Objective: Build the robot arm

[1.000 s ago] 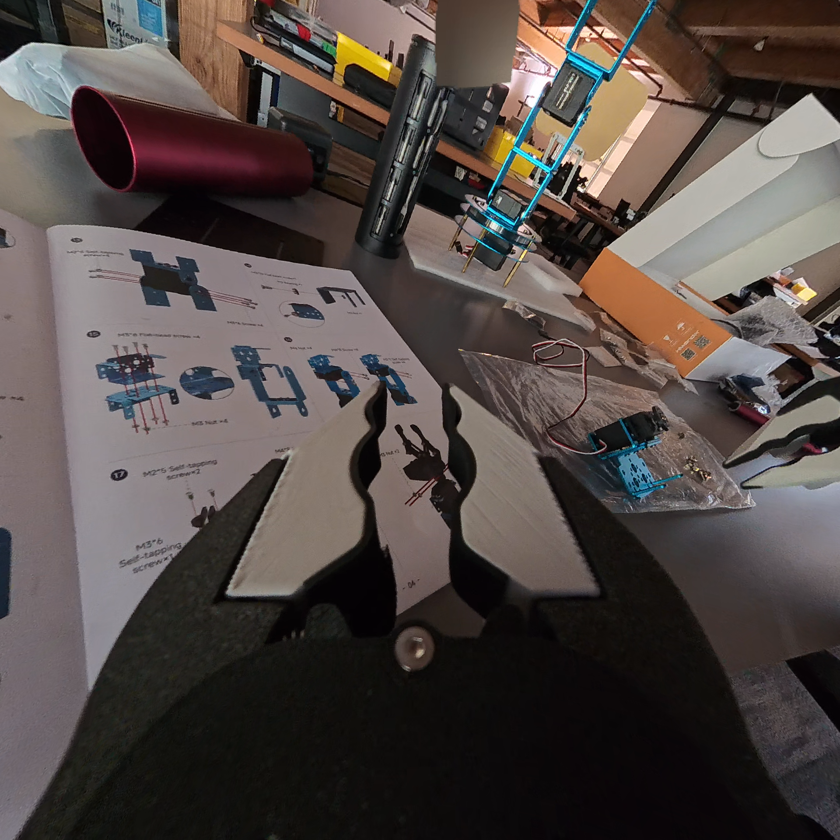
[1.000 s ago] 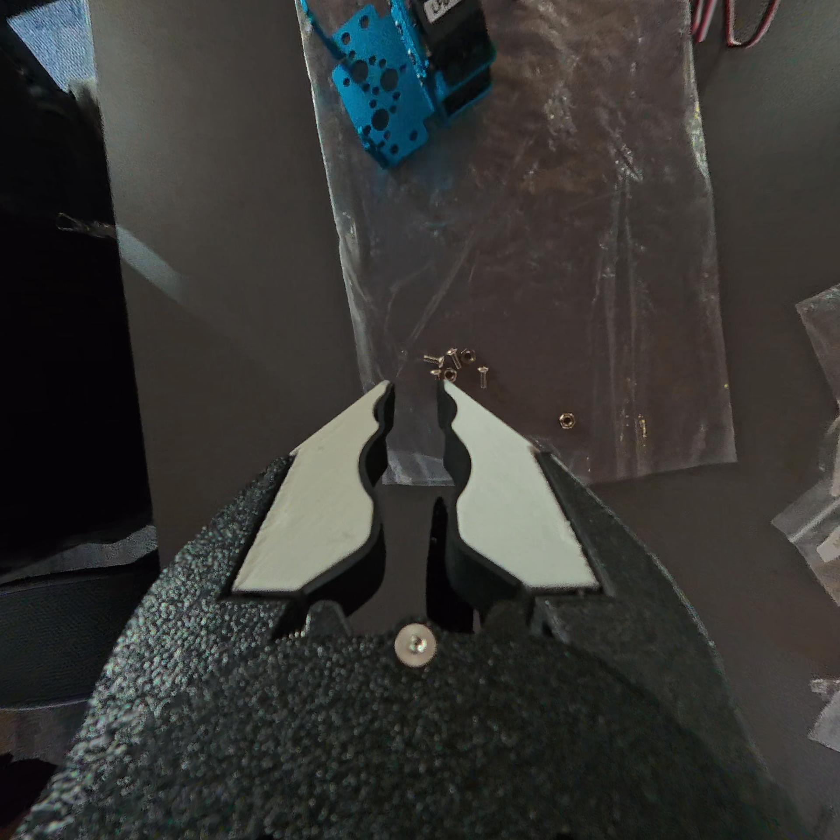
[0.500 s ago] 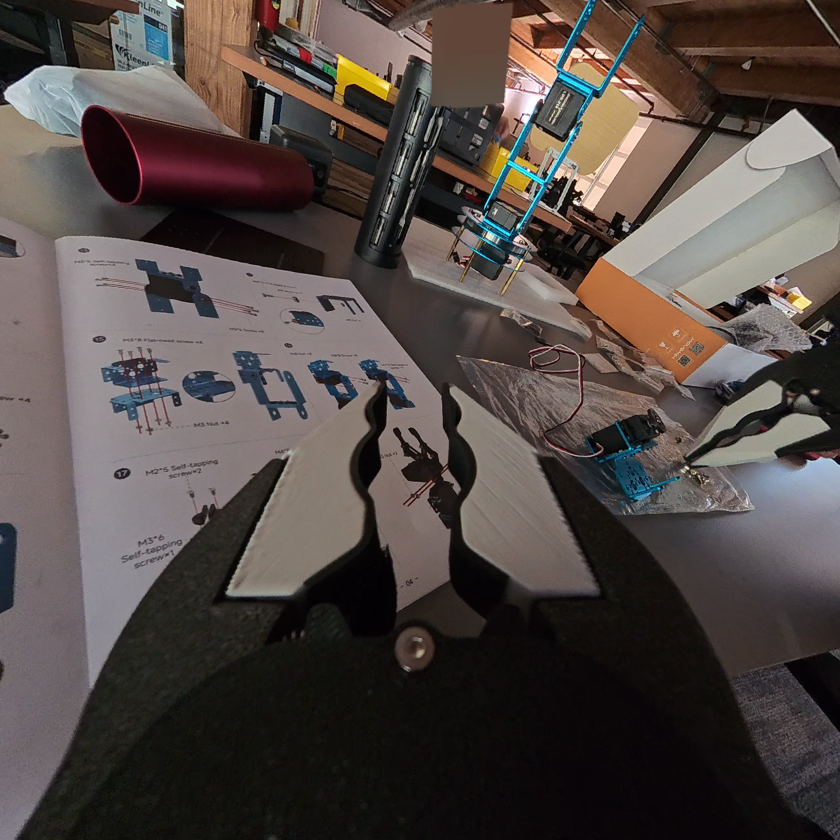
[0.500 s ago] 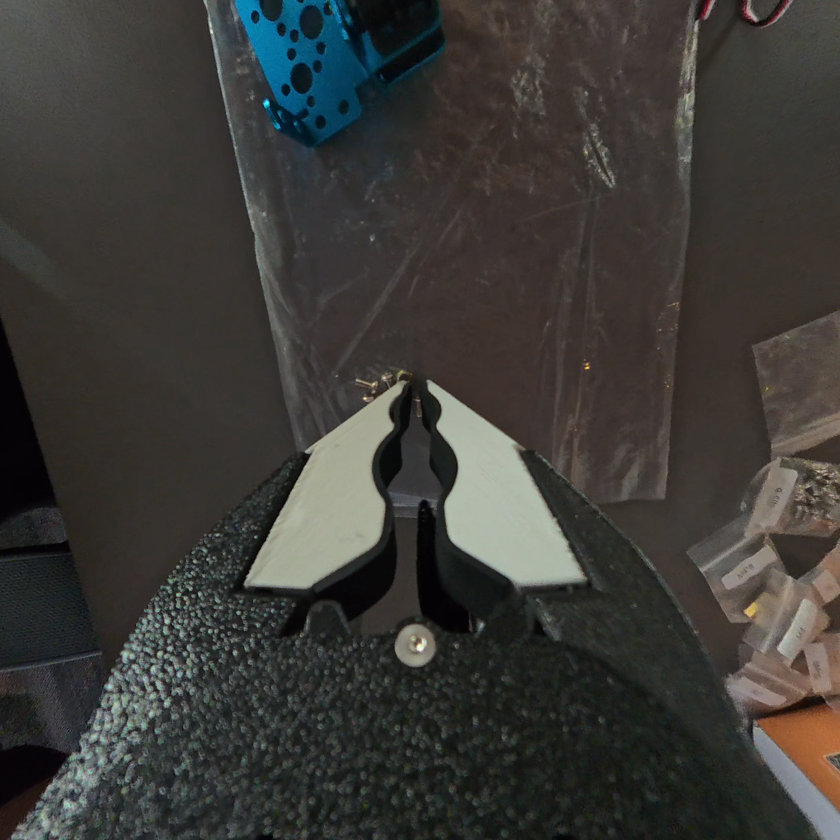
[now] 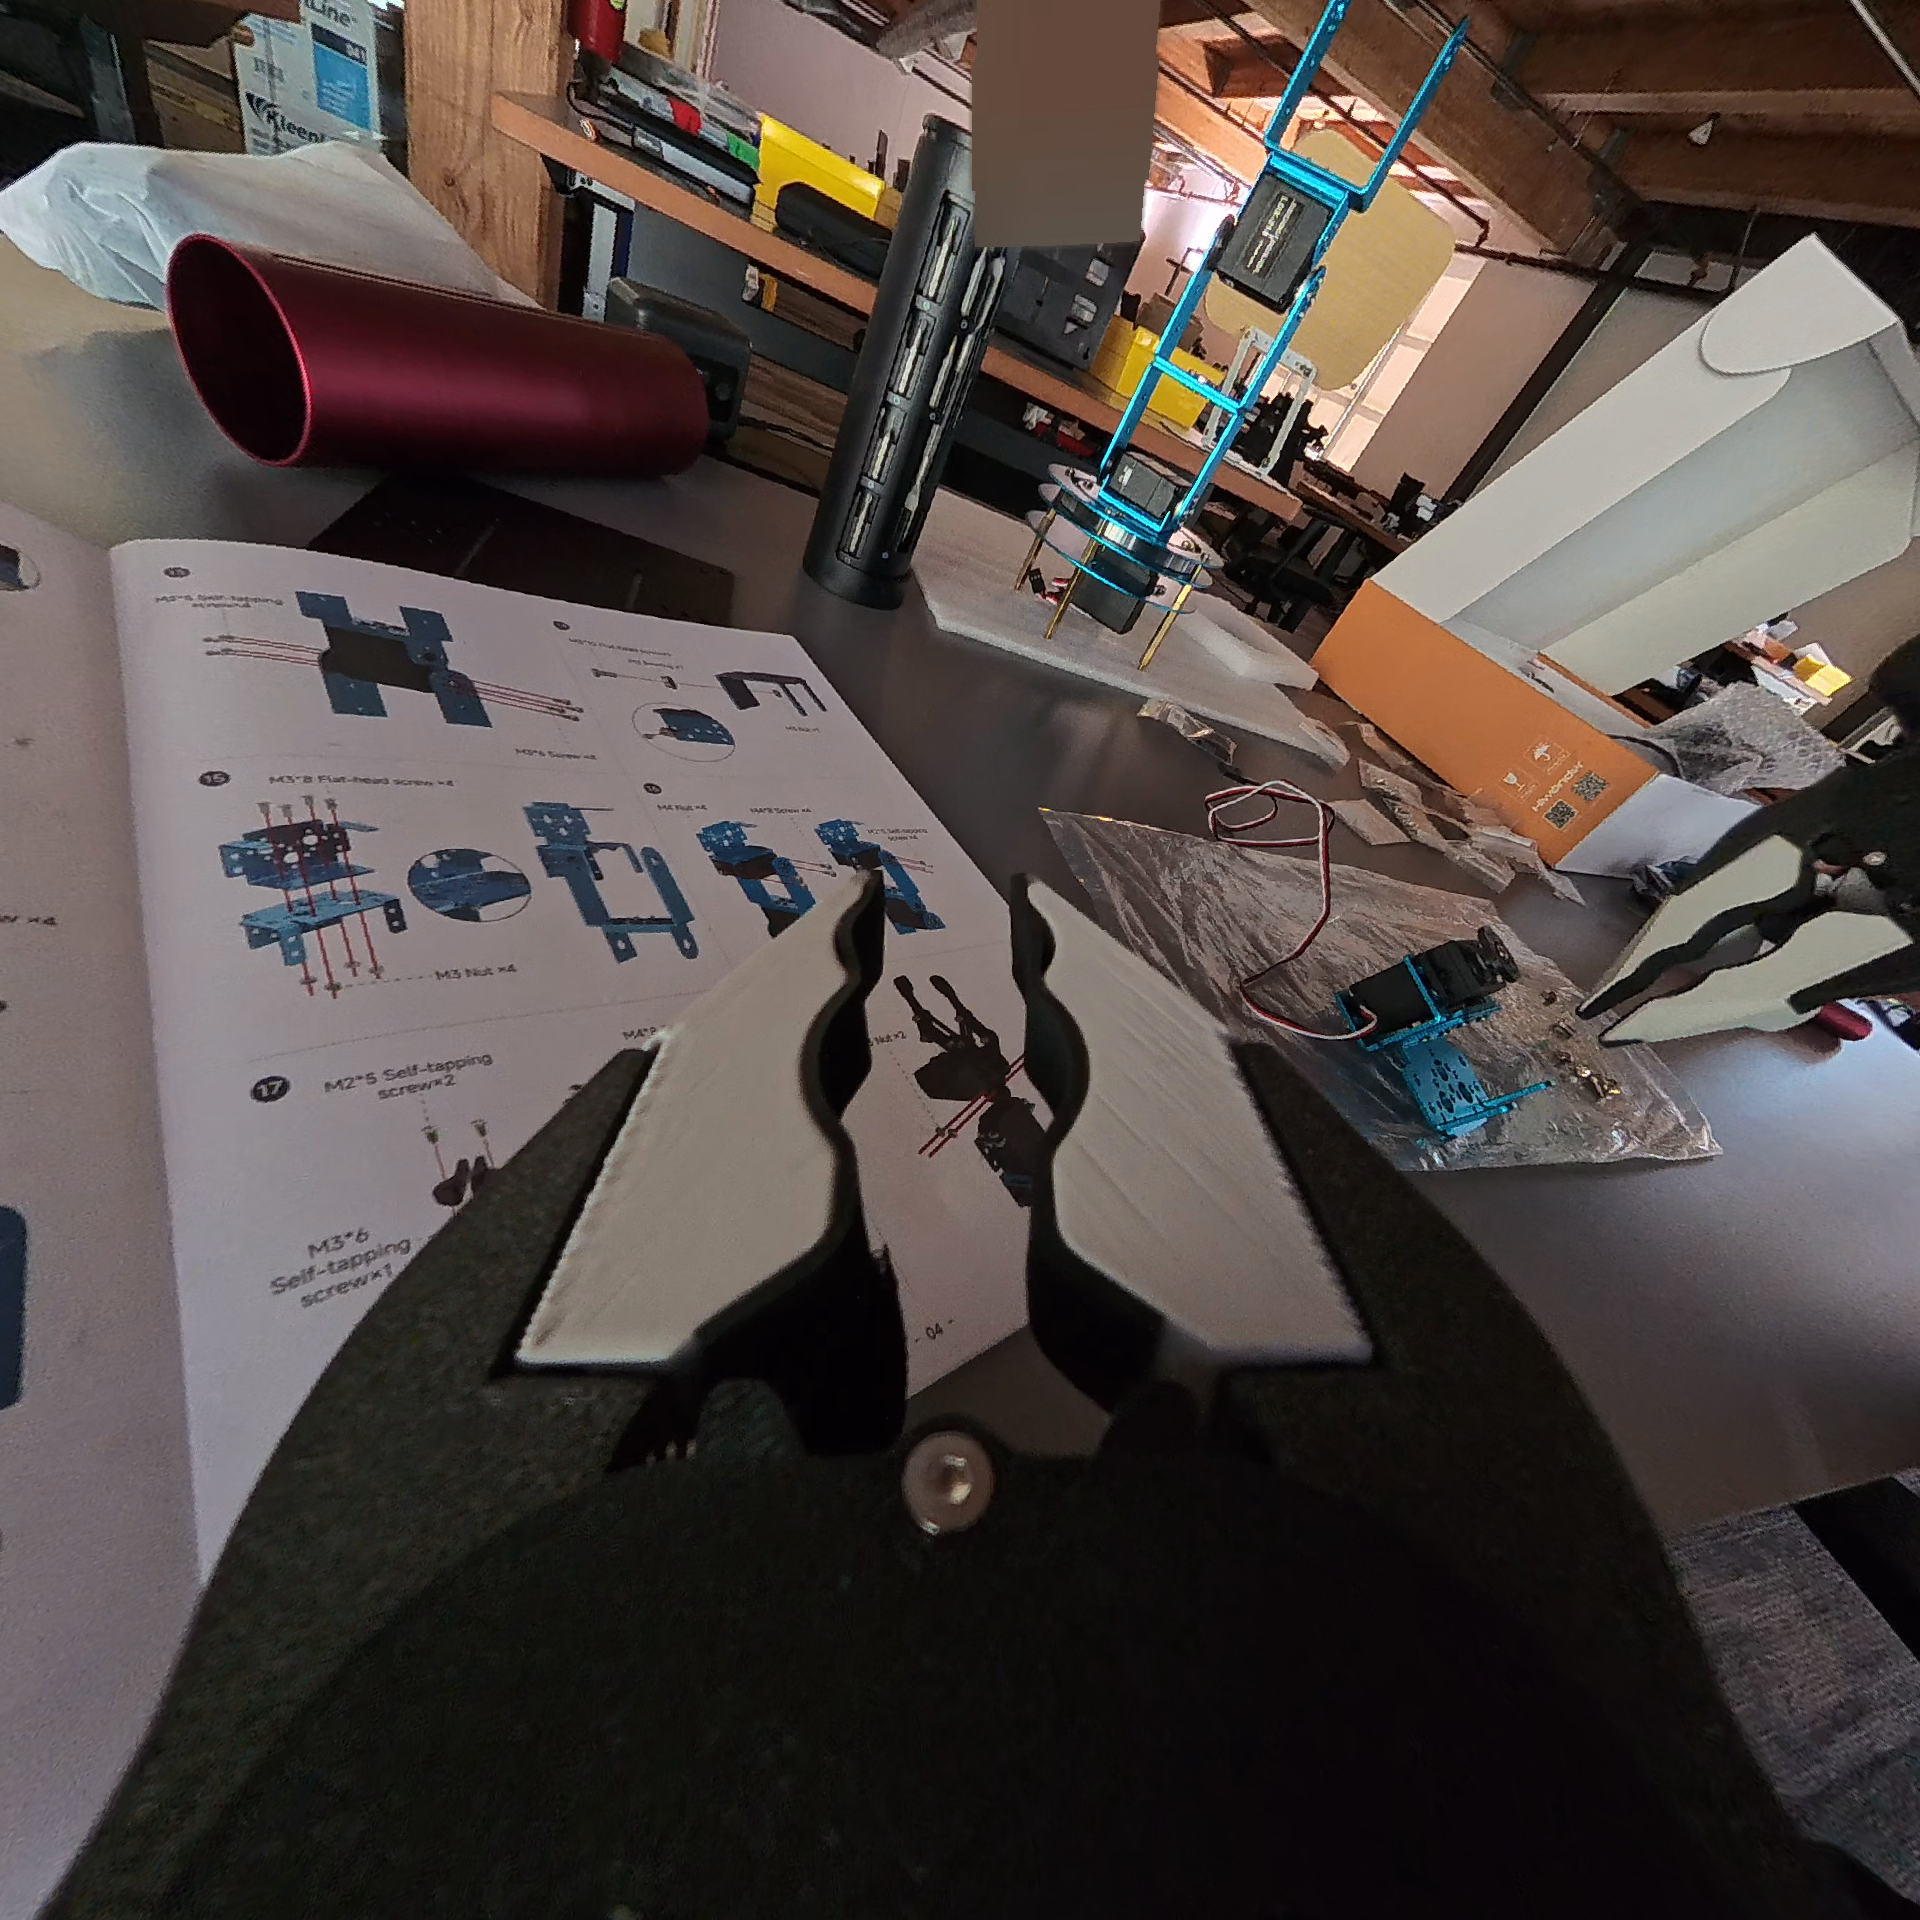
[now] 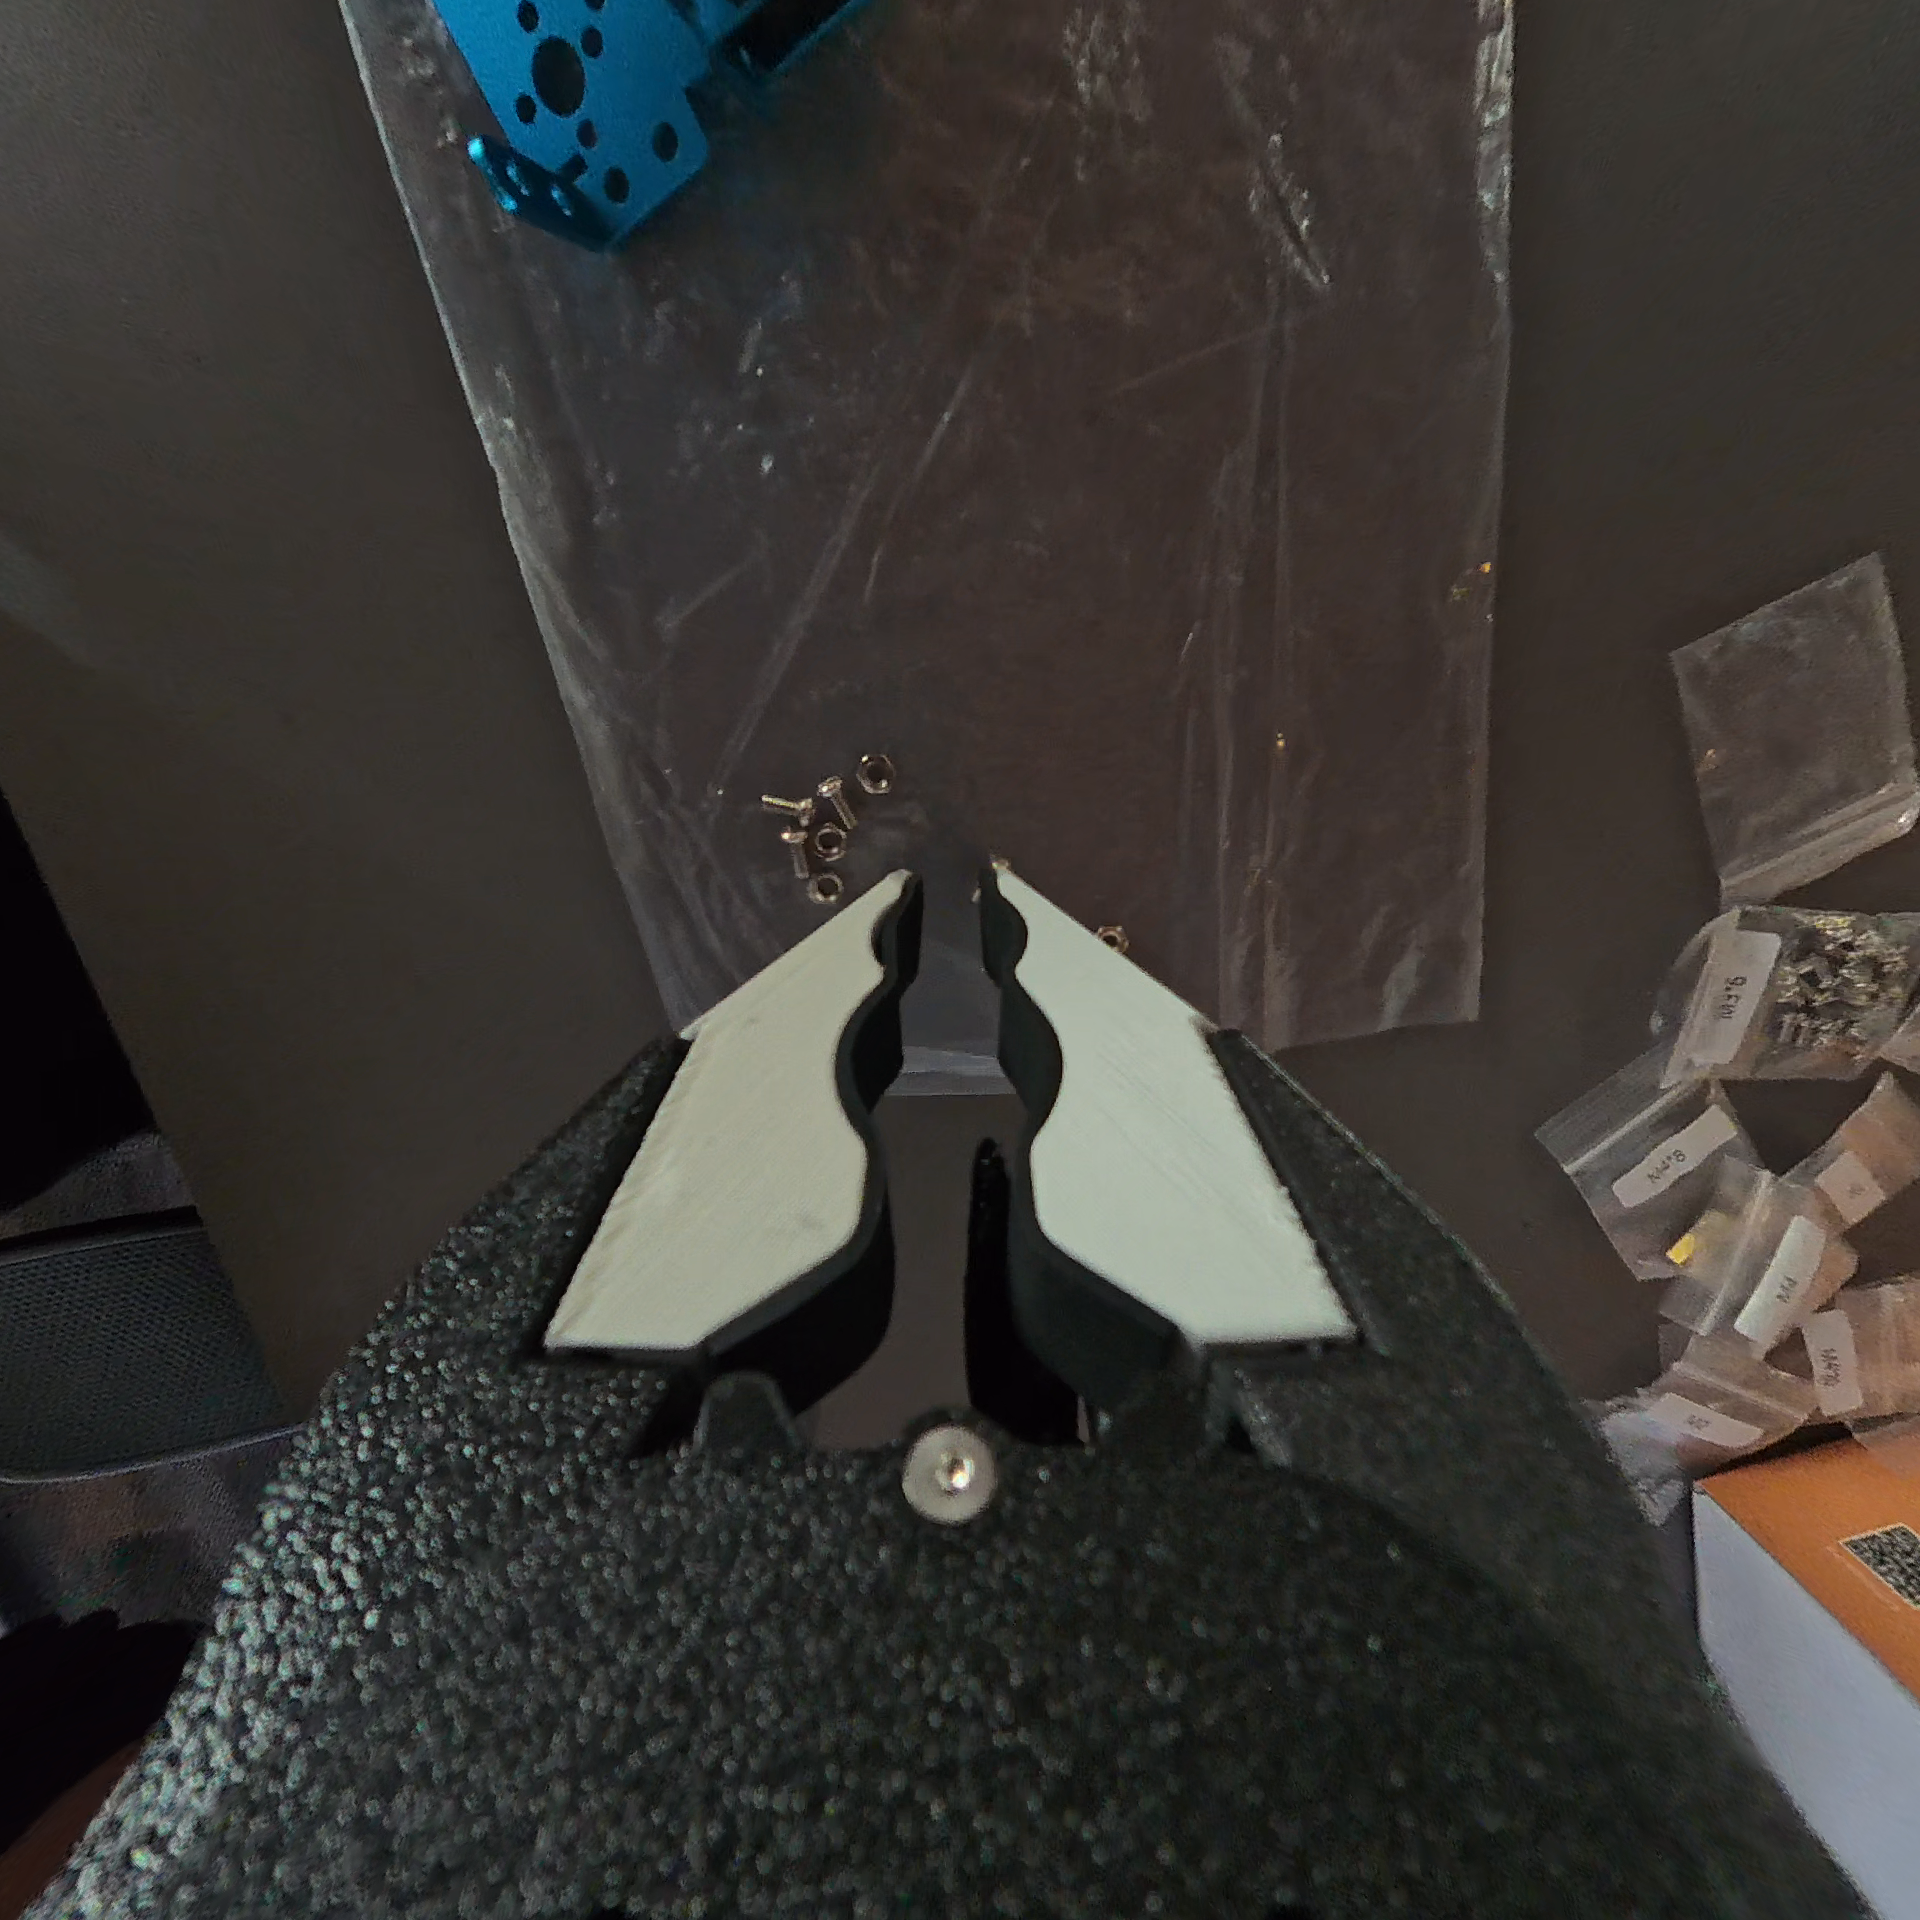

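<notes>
Left tongs (image 5: 945,894): open with a clear gap, nothing between the fingers. They hang over the lower right corner of an open instruction booklet (image 5: 416,935) that lies flat on the table (image 5: 1558,1299).

Right tongs (image 6: 948,878): tips slightly apart, a narrow gap, nothing seen gripped. They point down at the near end of a clear plastic bag (image 6: 1039,468) spread flat on the table. One tiny metal piece sits at the tip of the right-hand finger; touching or not, cannot tell.

- Loose screws and nuts (image 6: 821,821): small cluster on the bag, just beside the left fingertip, up and to its left. The screws lie flat and point different ways.
- Blue bracket (image 6: 582,114) with a black motor: on the bag's far end, top left of the right wrist view. A red, white and dark wire loops away from it in the left wrist view.
- Small labelled bags (image 6: 1766,1195): heaped at right of frame, near an orange and white box (image 5: 1475,727) with its lid raised.
- Red tube (image 5: 436,384): on its side, upper left, long axis running left to right, open mouth to the left.
- Black cylinder (image 5: 904,395): upright, top centre.
- Blue frame tower (image 5: 1195,364): upright on a white pad, just to the right of the cylinder.
</notes>
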